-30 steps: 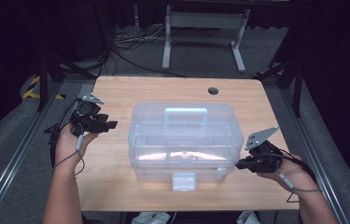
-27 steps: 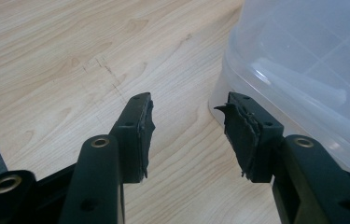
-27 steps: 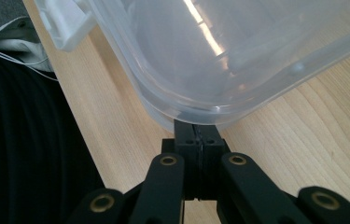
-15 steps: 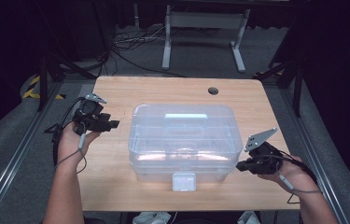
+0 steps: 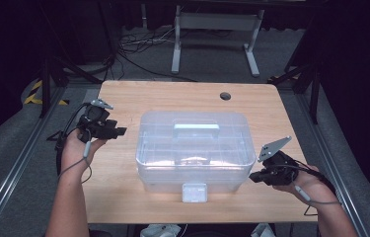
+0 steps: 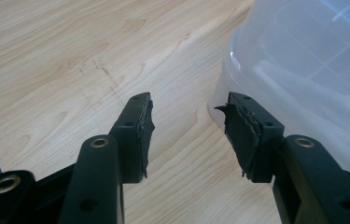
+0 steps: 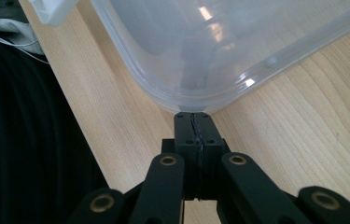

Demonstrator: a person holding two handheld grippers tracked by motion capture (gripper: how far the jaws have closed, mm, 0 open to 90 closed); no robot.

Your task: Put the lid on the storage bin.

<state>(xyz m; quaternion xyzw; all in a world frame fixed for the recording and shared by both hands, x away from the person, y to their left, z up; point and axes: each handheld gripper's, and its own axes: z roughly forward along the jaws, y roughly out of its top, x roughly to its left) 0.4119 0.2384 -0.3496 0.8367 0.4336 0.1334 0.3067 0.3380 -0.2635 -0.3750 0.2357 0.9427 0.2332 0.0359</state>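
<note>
The clear plastic storage box (image 5: 195,150) sits at the middle of the wooden table (image 5: 123,207), between my two tongs. My left gripper (image 5: 116,132) hangs just beside the box's left wall, jaws spread apart over bare tabletop, gripping nothing. My right gripper (image 5: 252,177) sits at the box's near right corner, jaws pressed together with nothing between them, tips just short of the rounded rim. The box is translucent, with rounded corners, a lid with a moulded handle (image 5: 196,130) on top and a white latch (image 5: 194,192) on its near face. The tabletop is light wood grain, with a round hole (image 5: 225,96) near its far edge.
</note>
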